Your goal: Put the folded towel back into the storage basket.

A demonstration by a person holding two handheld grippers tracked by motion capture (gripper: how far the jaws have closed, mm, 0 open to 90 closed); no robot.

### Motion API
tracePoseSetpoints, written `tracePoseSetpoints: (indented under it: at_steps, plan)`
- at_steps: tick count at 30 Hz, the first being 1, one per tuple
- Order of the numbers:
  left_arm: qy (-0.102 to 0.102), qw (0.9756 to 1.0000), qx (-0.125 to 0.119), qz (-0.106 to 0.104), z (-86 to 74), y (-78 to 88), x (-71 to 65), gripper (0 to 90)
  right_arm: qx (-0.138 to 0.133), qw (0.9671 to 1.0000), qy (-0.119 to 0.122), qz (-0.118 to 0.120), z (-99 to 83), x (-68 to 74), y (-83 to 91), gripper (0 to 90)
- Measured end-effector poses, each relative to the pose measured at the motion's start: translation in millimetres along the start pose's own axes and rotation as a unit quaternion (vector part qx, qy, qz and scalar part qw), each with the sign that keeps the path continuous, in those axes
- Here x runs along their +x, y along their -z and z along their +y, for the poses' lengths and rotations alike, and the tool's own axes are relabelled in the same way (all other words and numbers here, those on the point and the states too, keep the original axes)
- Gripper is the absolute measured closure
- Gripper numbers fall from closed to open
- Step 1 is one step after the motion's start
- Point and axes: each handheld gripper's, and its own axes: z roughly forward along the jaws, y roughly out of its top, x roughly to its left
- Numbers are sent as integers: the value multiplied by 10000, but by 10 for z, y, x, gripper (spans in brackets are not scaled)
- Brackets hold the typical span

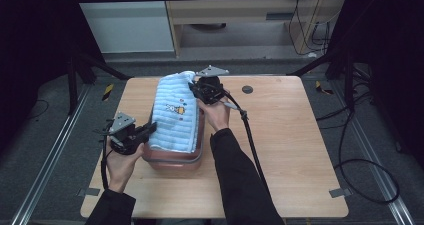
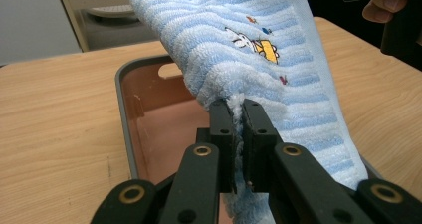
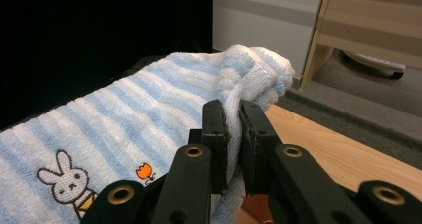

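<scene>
A light-blue striped towel (image 1: 175, 112) with a small embroidered rabbit hangs stretched between both grippers over a pink basin (image 1: 172, 161) with a grey rim. My left gripper (image 1: 150, 129) is shut on the towel's near corner at the basin's left side; in the left gripper view the towel (image 2: 259, 59) bunches between its pads (image 2: 221, 122). At the basin's far end my right gripper (image 1: 196, 91) is shut on the far edge, where the towel (image 3: 149, 104) folds between its pads (image 3: 214, 124). The basin's pink inside (image 2: 164, 119) shows under the cloth.
The basin stands left of centre on a wooden table (image 1: 290, 150). A small dark round mark (image 1: 247, 89) lies on the table behind the right hand. The right gripper's cable (image 1: 252, 145) trails across the table. Metal rails and a cabinet stand beyond.
</scene>
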Motion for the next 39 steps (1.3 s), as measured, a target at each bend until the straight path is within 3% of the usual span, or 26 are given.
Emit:
tracePoseSetpoints:
  at_steps: [16, 39]
  plan:
    - [-126, 9991, 407, 45, -187, -143, -14, 848, 199, 9998, 13, 33, -207, 28, -114, 827]
    - [-148, 9966, 800, 111, -402, -255, 1, 847, 508, 9987, -16, 50, -527, 42, -283, 825]
